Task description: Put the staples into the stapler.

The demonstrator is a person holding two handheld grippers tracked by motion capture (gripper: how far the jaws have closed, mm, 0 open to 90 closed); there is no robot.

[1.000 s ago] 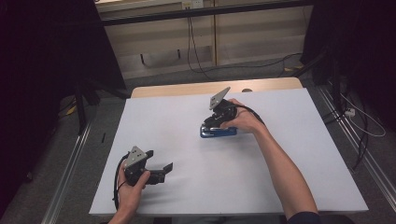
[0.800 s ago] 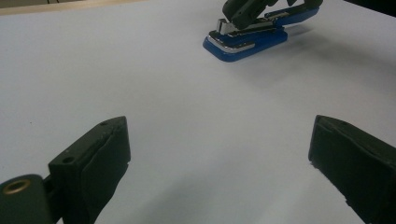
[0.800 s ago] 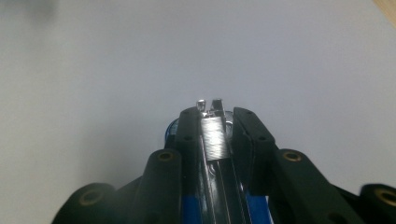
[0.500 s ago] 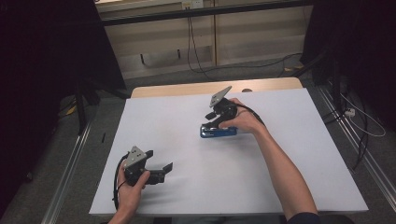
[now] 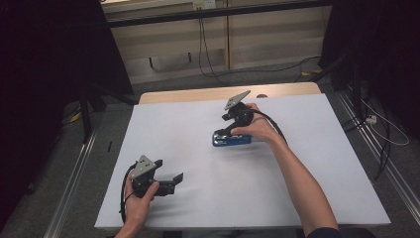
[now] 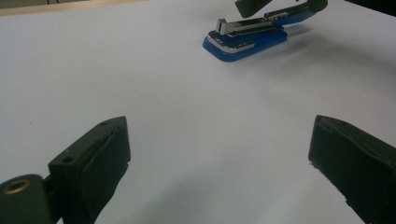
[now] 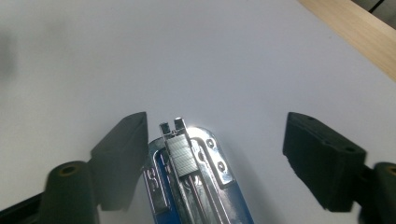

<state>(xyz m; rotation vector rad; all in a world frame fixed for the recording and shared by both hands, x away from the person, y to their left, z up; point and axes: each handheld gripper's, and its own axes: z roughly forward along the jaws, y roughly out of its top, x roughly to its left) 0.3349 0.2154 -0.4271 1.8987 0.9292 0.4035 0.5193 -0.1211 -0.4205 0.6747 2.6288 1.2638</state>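
Mid-bench, toward the far side: blue stapler [image 5: 232,139] lying flat, lid swung open, staples showing. Right gripper [image 7: 215,154] jaws just opened wide, straddling it, no grip. Left gripper [image 6: 219,158] wide, empty, near the front edge. Stapler is rigid, metal, slick; grab the base sides. Plenty of room around.

no readable text, labels, or numbers anywhere
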